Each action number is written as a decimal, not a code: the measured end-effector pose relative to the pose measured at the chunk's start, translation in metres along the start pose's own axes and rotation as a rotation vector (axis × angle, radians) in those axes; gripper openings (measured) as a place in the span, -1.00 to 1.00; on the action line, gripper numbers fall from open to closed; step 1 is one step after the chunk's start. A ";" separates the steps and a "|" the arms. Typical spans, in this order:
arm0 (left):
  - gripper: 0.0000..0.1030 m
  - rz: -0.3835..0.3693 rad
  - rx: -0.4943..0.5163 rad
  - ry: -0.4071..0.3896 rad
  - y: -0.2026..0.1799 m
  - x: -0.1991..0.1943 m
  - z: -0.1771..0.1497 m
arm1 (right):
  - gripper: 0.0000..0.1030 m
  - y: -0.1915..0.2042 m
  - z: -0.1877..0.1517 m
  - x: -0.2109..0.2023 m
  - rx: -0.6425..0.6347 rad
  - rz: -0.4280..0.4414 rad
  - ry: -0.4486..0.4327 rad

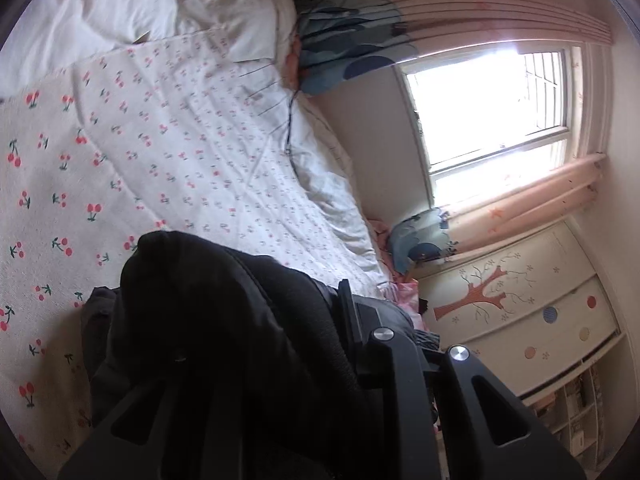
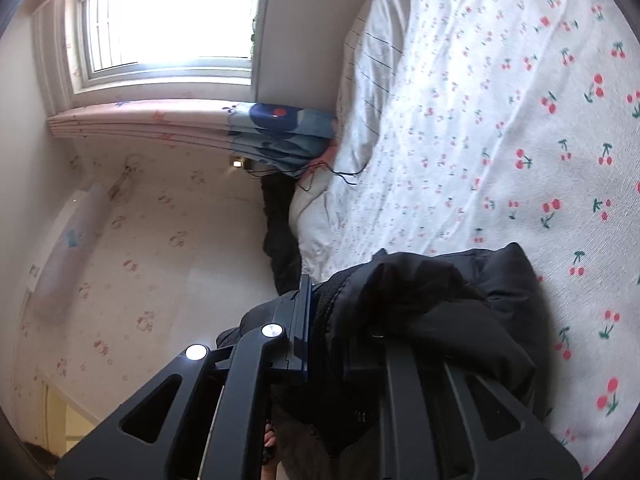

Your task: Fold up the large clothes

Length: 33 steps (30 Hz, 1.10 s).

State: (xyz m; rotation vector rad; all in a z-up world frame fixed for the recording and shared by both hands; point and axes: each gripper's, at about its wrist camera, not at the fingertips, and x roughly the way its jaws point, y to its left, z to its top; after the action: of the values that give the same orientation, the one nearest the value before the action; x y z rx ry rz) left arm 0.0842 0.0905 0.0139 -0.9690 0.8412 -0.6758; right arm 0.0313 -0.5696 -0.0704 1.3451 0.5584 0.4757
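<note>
A black coat (image 1: 224, 320) is being carried over the bed (image 1: 180, 140), clenched in both tongs (image 1: 320, 320) (image 2: 324, 344); next, it likely needs laying flat there.

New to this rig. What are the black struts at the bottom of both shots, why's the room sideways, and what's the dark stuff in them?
No robot here: a person carries a two-finger gripper in each hand, each with a fisheye camera looking along its fingers. The struts are those grippers. Both are rolled sideways, so the room looks tipped. One picture is from the left gripper, the other from the right gripper. Below lies a bed with a cherry-print cover. Each gripper is shut on bunched fabric of a black garment; it is probably one piece, though neither view shows it whole.
</note>
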 end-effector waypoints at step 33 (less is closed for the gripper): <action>0.85 0.515 0.683 0.344 -0.105 0.166 -0.125 | 0.68 0.075 -0.132 0.135 -0.836 -0.726 0.351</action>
State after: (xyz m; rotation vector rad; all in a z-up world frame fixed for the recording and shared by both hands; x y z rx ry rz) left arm 0.0505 -0.1399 0.0196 -0.0072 1.0128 -0.6178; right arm 0.0539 -0.3724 -0.0272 0.2130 0.9490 0.2788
